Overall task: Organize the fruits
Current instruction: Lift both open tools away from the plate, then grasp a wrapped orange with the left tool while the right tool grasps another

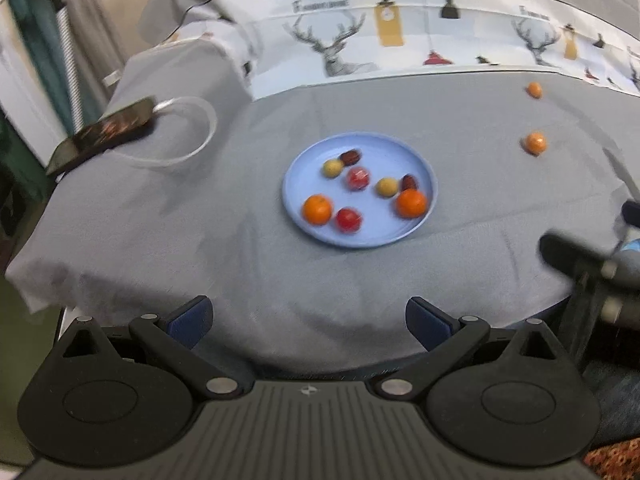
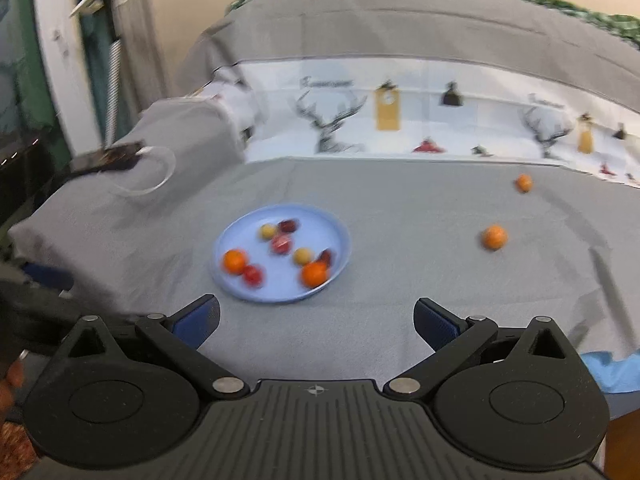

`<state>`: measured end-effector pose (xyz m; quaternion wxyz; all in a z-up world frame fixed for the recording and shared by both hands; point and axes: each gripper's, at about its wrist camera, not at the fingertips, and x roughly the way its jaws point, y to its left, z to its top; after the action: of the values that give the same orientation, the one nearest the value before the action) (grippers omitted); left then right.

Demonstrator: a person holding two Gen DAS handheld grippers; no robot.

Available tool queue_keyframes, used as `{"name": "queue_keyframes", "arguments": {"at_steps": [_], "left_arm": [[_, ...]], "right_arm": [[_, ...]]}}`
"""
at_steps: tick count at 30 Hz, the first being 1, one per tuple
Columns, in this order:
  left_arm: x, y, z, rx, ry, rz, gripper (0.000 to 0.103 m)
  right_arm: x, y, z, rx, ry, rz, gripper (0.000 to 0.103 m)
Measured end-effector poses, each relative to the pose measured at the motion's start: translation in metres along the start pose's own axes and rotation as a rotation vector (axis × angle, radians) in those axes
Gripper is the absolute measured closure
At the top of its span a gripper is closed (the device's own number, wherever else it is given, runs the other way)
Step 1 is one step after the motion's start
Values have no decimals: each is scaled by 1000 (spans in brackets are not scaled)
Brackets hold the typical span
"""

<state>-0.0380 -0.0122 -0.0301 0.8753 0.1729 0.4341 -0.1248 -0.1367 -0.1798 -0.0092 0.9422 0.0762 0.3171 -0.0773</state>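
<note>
A light blue plate (image 1: 412, 160) sits mid-table on the grey cloth and holds several small fruits: oranges, red, yellow and dark red ones. It also shows in the right wrist view (image 2: 336, 236). Two small oranges lie loose on the cloth to the right, a nearer one (image 1: 535, 143) (image 2: 494, 237) and a farther one (image 1: 534, 89) (image 2: 523, 183). My left gripper (image 1: 309, 320) is open and empty, near the front edge, well short of the plate. My right gripper (image 2: 316, 322) is open and empty, just in front of the plate.
A phone (image 1: 102, 132) with a looped white cable (image 1: 192, 128) lies at the table's left edge. A printed reindeer cloth (image 1: 340, 48) runs across the back. The right gripper's body (image 1: 580, 264) shows at the right of the left wrist view.
</note>
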Motion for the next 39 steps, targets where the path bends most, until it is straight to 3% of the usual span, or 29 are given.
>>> {"name": "queue_keyframes", "arguments": {"at_steps": [7, 15, 18, 21, 24, 29, 31, 36, 39], "left_arm": [[30, -67, 54, 45, -8, -146, 0], [107, -199, 121, 177, -12, -337, 0], [151, -250, 141, 241, -3, -357, 0], [194, -283, 159, 267, 30, -366, 0], [232, -298, 173, 274, 46, -371, 0], [270, -312, 180, 263, 77, -420, 0], [272, -318, 181, 287, 14, -408, 0], [279, -323, 188, 310, -17, -414, 0], [279, -322, 188, 293, -31, -408, 5]], "right_arm": [[7, -98, 17, 92, -91, -205, 1], [56, -239, 38, 272, -84, -361, 1], [103, -289, 49, 248, -56, -364, 1], [169, -334, 53, 190, 51, -220, 1], [232, -368, 51, 168, 131, -179, 1], [319, -397, 68, 167, 107, -142, 1], [352, -399, 82, 192, 90, -137, 0], [405, -376, 107, 67, 10, -229, 0], [408, -378, 108, 62, -15, -226, 1]]}}
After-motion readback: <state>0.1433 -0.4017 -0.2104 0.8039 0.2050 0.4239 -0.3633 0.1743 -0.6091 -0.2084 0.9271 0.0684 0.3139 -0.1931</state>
